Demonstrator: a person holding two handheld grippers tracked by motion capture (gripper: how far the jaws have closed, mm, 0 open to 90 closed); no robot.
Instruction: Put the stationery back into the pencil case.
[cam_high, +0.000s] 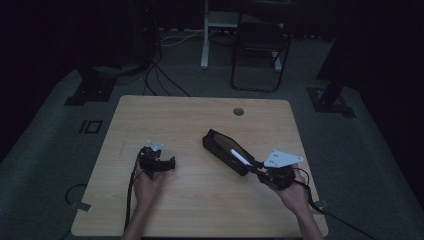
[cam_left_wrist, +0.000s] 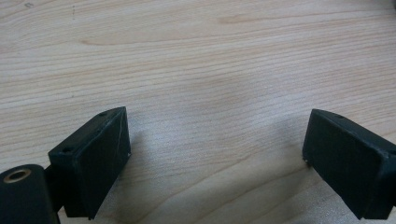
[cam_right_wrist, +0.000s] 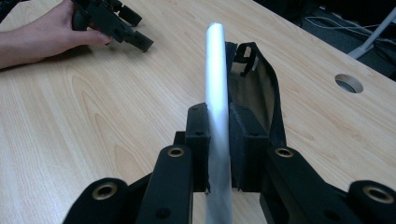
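My right claw is clamped on a white pen, which runs up between the jaws and points out over the open mouth of a black pouch. In the high view the pen lies slanted above the pouch, its far end already over the opening, with my right claw just off the pouch's near end. The pouch rests on the table, a little right of centre.

As I judge it, the step in hand is sliding the pen into the pouch. To do that well I should keep the pen lined up with the pouch's long axis, lower the tip past the zip edge so it doesn't catch on the fabric, push it well inside, and only then loosen my grip.

My left claw stands wide open over bare wood, holding nothing; in the high view it sits well apart from the pouch. It could come over and pin the pouch should it start to slide.
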